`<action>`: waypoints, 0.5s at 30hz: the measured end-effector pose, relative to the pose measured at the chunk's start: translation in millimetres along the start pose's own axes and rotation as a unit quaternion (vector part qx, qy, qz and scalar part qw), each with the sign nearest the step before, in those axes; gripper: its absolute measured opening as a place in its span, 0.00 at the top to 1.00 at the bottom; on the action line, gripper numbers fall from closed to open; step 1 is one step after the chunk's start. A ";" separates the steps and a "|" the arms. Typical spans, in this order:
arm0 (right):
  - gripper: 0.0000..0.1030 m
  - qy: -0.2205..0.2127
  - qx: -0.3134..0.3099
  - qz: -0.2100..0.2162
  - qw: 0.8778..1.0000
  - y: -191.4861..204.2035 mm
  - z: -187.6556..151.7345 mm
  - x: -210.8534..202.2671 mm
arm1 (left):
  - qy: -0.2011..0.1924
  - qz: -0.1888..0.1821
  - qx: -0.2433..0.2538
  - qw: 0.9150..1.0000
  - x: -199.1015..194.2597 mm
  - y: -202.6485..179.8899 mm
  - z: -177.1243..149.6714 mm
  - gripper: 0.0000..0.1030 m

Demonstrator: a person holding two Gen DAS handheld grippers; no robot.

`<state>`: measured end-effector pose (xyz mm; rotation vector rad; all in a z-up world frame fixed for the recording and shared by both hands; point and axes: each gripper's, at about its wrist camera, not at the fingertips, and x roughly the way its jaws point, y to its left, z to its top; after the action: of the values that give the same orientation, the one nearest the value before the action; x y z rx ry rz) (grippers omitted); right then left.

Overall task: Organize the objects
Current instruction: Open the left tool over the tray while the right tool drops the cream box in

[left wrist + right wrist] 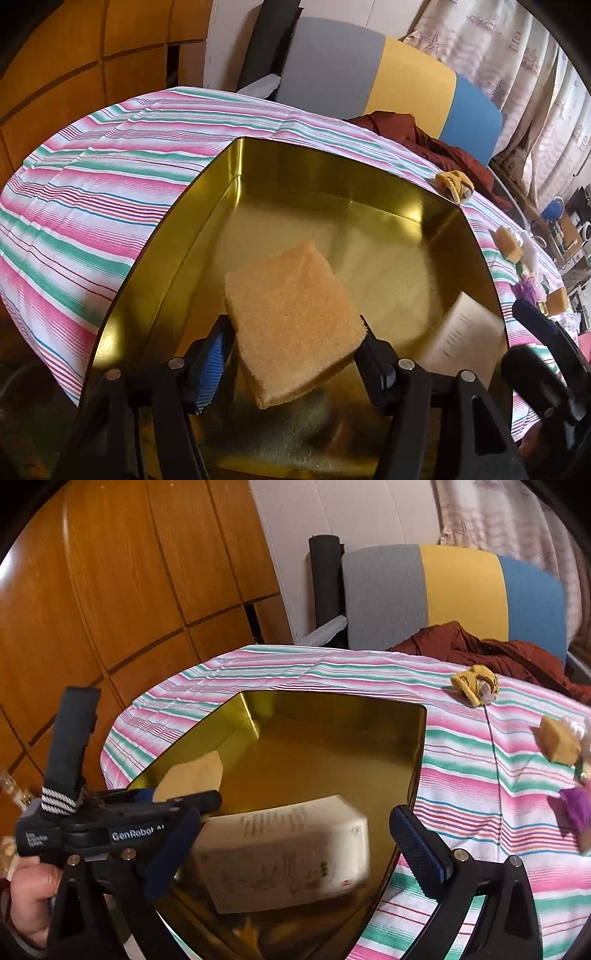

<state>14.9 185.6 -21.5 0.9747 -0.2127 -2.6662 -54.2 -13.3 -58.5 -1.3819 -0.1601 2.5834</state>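
A tan sponge [288, 295] hangs tilted over the floor of an open gold tin [332, 155]. It sits between the fingers of my left gripper [291, 326]. The right finger touches its edge, while the blue left pad [212, 365] stands apart from it, so the jaws are open. My right gripper [295, 814] is open over the tin's [417, 760] near corner. A white printed box [284, 853], blurred, lies between its fingers, with a gap to the right pad [417, 849]. The sponge [192, 773] also shows in the right wrist view.
The tin stands on a table with a pink, green and white striped cloth [480, 775]. To the right lie a yellow item [476, 683], another sponge [559, 746] and a purple thing [576, 808]. Behind are a maroon garment [480, 646], a chair back [461, 590] and wooden cupboards [110, 590].
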 end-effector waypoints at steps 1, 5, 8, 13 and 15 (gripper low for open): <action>0.00 -0.002 0.005 0.001 1.000 -1.6 0.2 -1.5 | 0.000 0.001 0.001 1.000 -0.4 -1.2 0.0 0.37; 0.00 -0.011 0.019 -0.004 1.000 -8.3 -1.4 -9.7 | -0.005 0.017 0.004 1.000 -4.2 -2.5 1.3 0.37; 0.00 -0.016 0.021 -0.016 1.000 -12.0 -2.8 -15.2 | -0.011 0.014 0.001 1.000 -7.5 -1.3 4.3 0.37; 0.00 -0.029 0.034 -0.022 0.999 -20.9 -3.4 -25.1 | -0.037 0.006 0.000 0.999 -18.0 -0.4 6.0 0.30; 0.00 -0.034 0.040 -0.024 0.998 -24.9 -3.3 -28.1 | -0.047 0.006 -0.001 0.999 -22.0 -1.9 6.7 0.30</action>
<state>32.0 218.1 -12.9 0.9251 -0.3169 -2.7554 -47.6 -16.5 -36.6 -1.2663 -0.1691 2.6593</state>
